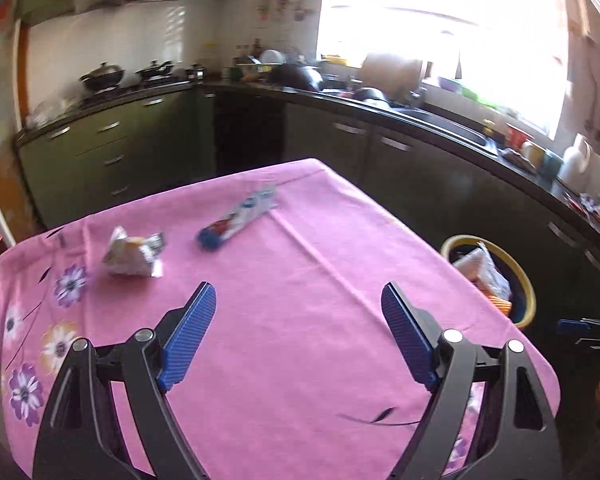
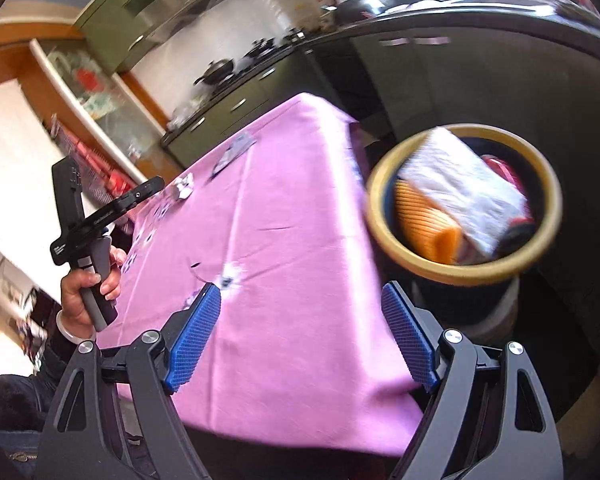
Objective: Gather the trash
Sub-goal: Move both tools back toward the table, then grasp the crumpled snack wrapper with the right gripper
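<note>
A crumpled white wrapper and a long blue-and-white wrapper lie on the far left part of the pink tablecloth. My left gripper hovers over the cloth, short of both, open with nothing between its blue pads. A round bin with a yellow rim stands on the floor past the table's right edge. In the right wrist view my right gripper is open and empty above the table's near corner. The bin sits just ahead to the right, holding white paper and an orange packet.
A hand grips the left gripper's handle at the table's left side. Dark kitchen counters with pots, dishes and a sink wrap around behind the table. Green cabinets stand at the back left. A narrow floor gap separates table and counter.
</note>
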`<control>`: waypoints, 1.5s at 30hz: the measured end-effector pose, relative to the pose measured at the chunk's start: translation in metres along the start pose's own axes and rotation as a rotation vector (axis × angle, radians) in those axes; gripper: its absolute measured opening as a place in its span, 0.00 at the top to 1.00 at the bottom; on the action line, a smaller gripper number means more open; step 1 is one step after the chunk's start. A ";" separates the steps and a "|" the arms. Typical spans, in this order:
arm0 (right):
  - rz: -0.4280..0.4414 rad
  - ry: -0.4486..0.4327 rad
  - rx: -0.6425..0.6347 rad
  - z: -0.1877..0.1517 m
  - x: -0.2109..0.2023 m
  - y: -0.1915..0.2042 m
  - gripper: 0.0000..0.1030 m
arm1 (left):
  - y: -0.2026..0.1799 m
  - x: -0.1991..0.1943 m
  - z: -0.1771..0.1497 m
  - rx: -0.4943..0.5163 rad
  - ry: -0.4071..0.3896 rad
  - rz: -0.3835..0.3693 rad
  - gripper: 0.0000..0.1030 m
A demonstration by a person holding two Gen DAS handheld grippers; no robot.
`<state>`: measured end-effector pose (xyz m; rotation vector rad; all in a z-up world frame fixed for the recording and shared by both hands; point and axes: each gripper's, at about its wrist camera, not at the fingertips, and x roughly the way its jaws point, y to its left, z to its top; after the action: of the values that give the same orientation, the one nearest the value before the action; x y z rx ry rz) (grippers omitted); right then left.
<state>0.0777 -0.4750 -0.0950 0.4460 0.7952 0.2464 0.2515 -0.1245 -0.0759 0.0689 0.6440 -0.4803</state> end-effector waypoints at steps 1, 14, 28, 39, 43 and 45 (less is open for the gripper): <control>0.007 0.011 -0.030 0.005 0.009 0.013 0.21 | 0.020 -0.004 -0.002 -0.031 -0.007 0.028 0.22; 0.159 0.148 -0.610 0.100 0.177 0.186 0.20 | 0.167 -0.043 -0.023 -0.274 -0.112 0.316 0.19; 0.182 0.297 -0.888 0.170 0.362 0.257 0.19 | 0.183 -0.036 -0.033 -0.323 -0.089 0.324 0.16; 0.136 0.508 -0.997 0.173 0.439 0.279 0.27 | 0.186 -0.029 -0.036 -0.342 -0.068 0.298 0.16; 0.133 0.549 -1.009 0.166 0.448 0.283 0.34 | 0.186 -0.026 -0.037 -0.342 -0.061 0.291 0.16; 0.139 0.566 -1.007 0.164 0.451 0.285 0.36 | 0.185 -0.026 -0.037 -0.339 -0.058 0.287 0.16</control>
<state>0.4907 -0.1026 -0.1440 -0.5507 1.0707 0.8730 0.2964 0.0576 -0.1058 -0.1709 0.6391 -0.0921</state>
